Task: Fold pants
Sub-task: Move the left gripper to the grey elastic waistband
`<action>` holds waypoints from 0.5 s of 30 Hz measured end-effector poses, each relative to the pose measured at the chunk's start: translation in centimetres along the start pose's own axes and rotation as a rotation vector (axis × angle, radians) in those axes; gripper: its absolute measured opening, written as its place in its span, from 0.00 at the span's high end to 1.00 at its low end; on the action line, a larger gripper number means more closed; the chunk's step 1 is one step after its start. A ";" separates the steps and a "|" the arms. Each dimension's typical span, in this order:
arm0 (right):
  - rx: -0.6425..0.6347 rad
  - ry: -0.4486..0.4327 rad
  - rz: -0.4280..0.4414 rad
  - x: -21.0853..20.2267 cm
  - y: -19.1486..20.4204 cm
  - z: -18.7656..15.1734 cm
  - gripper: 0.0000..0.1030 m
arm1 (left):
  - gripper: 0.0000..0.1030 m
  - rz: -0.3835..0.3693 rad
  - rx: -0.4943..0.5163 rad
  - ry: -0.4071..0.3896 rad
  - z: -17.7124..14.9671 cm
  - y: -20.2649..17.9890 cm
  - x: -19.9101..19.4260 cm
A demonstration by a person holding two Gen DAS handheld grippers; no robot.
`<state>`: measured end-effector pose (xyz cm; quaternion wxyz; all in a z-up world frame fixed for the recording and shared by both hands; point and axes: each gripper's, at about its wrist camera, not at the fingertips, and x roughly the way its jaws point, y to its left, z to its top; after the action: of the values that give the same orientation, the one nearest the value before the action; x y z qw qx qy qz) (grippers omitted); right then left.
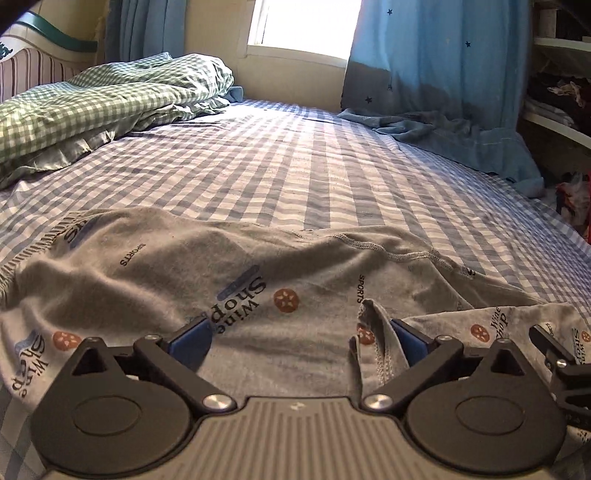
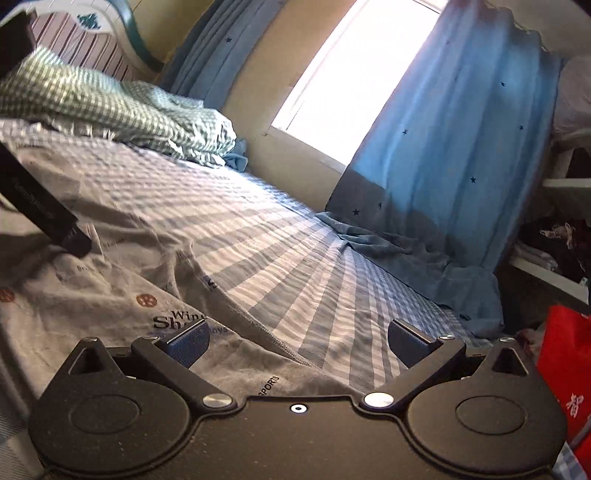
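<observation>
Fingers of both grippers spread wide, nothing pinched. Left gripper (image 1: 301, 341): blue pads (image 1: 192, 341) low over the grey printed pants (image 1: 192, 266), which lie rumpled across the near part of the bed; a loose flap of the cloth stands up just beside the inner face of its right pad, whether touching I cannot tell. Right gripper (image 2: 299, 341): left pad over the pants' edge, right pad over bare blue checked sheet (image 2: 295, 258); the pants' stitched hem runs between them. Surroundings, left to right in the left wrist view: striped headboard (image 1: 33, 70) at far left; green checked blanket (image 1: 110, 96) heaped against it, well apart from the pants; bright window (image 1: 303, 26) at the far wall; blue star curtain (image 1: 443, 66) hanging to the mattress, its lower end bunched on the sheet's far right edge; shelves (image 1: 554, 122) with dark clutter at right. Right wrist view adds a red bag (image 2: 569, 362) at the bed's right side and part of the left gripper's dark body at the left edge, over the pants. Open sheet lies between pants and curtain.
</observation>
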<state>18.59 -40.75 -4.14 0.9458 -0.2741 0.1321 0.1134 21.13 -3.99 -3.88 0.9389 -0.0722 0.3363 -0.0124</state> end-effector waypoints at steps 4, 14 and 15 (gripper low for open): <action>-0.127 0.077 -0.073 2.7 -0.6 -1.4 0.01 | 0.00 -0.011 0.024 -0.010 -0.4 0.0 0.0; 0.090 0.233 -0.312 3.6 -8.0 -5.0 0.01 | 0.00 -0.047 -0.034 -0.034 -0.3 1.0 -0.3; 0.072 0.223 -0.315 3.0 -7.7 -4.6 0.01 | 0.00 -0.042 -0.049 -0.041 -0.2 1.3 -0.6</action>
<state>22.76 -49.24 -5.09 0.9406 -0.2682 0.1954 -0.0717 20.51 -2.69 -3.85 0.9431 -0.1024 0.3154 -0.0226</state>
